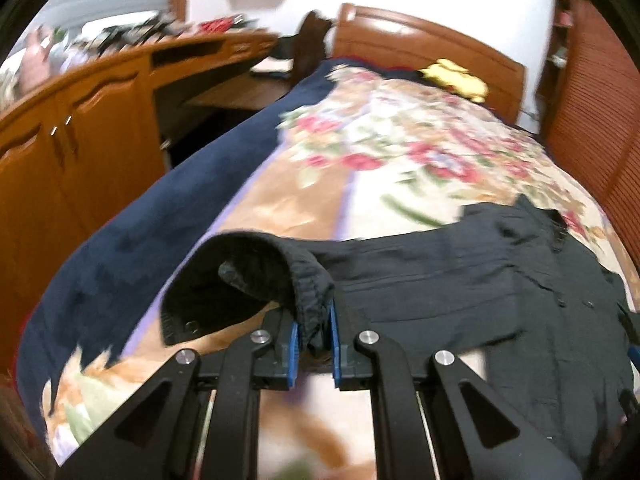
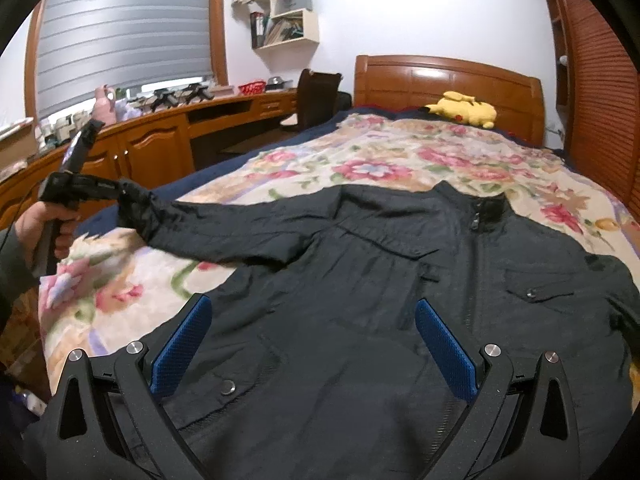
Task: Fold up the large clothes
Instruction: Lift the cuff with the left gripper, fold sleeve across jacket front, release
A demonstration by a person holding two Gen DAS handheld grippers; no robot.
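Note:
A dark jacket (image 2: 360, 280) lies face up on the floral bedspread (image 2: 380, 160), collar toward the headboard. My left gripper (image 1: 313, 330) is shut on the ribbed cuff (image 1: 308, 292) of the jacket's sleeve, its blue pads pinching the fabric. In the right wrist view that left gripper (image 2: 116, 192), held by a hand (image 2: 44, 220), lifts the sleeve (image 2: 224, 228) off the bed at the left. My right gripper (image 2: 316, 340) hovers open over the jacket's lower front, blue pads (image 2: 182, 344) wide apart with nothing between them.
A yellow plush toy (image 2: 464, 110) lies by the wooden headboard (image 2: 448, 76). A long wooden desk with cupboards (image 2: 160, 148) and a dark chair (image 2: 316, 96) run along the bed's left side. A slatted wooden door (image 2: 600, 100) stands on the right.

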